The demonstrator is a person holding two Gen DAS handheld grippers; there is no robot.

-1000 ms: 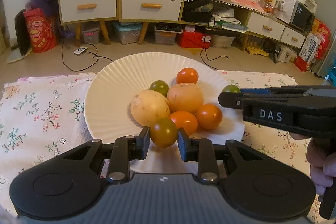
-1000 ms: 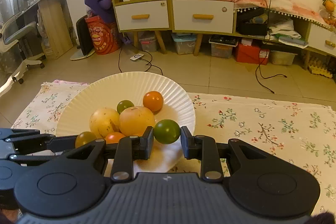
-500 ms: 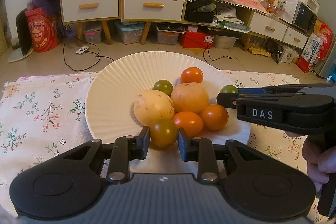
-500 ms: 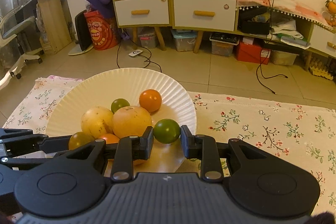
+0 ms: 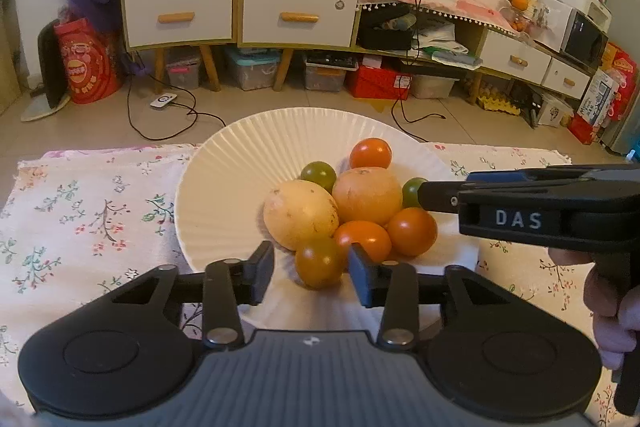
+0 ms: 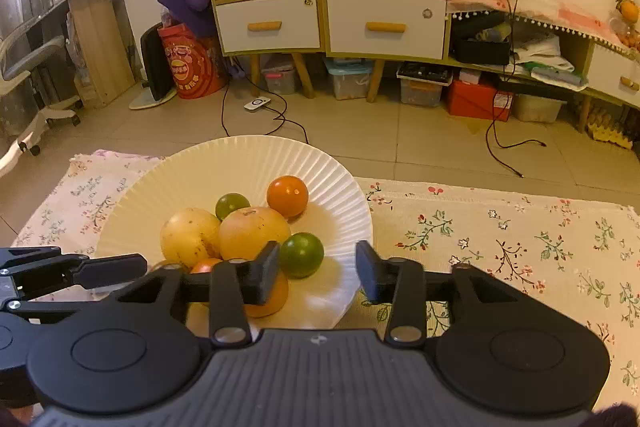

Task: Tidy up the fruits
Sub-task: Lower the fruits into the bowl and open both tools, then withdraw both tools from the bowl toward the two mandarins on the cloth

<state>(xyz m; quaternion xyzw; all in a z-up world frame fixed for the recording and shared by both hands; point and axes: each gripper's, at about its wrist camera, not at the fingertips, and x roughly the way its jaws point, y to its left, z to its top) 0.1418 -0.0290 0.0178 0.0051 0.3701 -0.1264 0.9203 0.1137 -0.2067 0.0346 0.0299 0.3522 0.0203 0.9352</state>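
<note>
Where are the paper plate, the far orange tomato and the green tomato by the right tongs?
paper plate (image 6: 248,163), right wrist view, bare far rim.
far orange tomato (image 6: 287,196), right wrist view, its middle.
green tomato (image 6: 302,254), right wrist view, its middle.

Bench covered by floral cloth; directly on cloth, one white ridged paper plate, near the far edge, heaped with round fruits.

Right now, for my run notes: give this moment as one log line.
left tool: just opened, olive tomato freed | right tool: just opened, green tomato freed | both on paper plate
</note>
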